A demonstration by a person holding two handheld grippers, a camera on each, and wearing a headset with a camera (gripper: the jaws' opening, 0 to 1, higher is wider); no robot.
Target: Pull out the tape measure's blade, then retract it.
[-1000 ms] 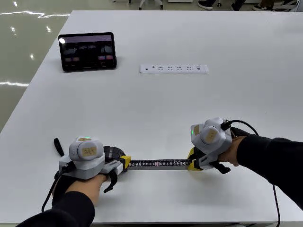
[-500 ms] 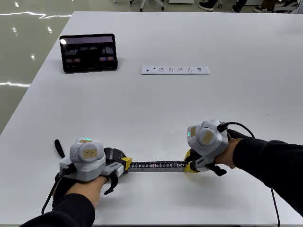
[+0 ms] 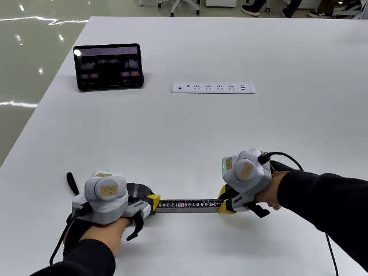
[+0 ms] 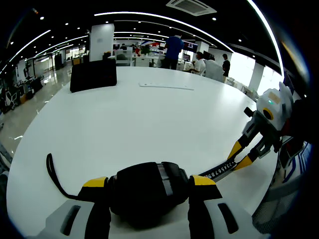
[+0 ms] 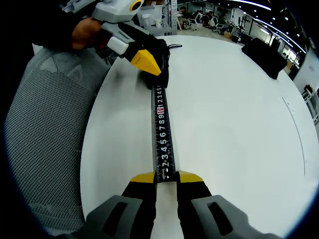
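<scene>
Writing on blade: in the right gripper view, pale numerals run 1 to 9 up from the jaws, then a red block, then 1 to 5 towards the case.
Blade: a dark, narrow strip, drawn out and lying flat on the white table, low in the head view between the two grippers.
Tape measure case: black and rounded with a grey band across its top; it sits on the table at the lower left of the head view.
Left gripper: its yellow-tipped jaws are set wide and clamp the case from both sides.
Right gripper: its jaws are almost together, pinching the blade's free end at bottom centre of its own view.
Strap: a black loop on the table, left of the case.
Tablet: stands at upper left with its screen lit; the text is too small to read.
Power strip: white, at upper centre.
</scene>
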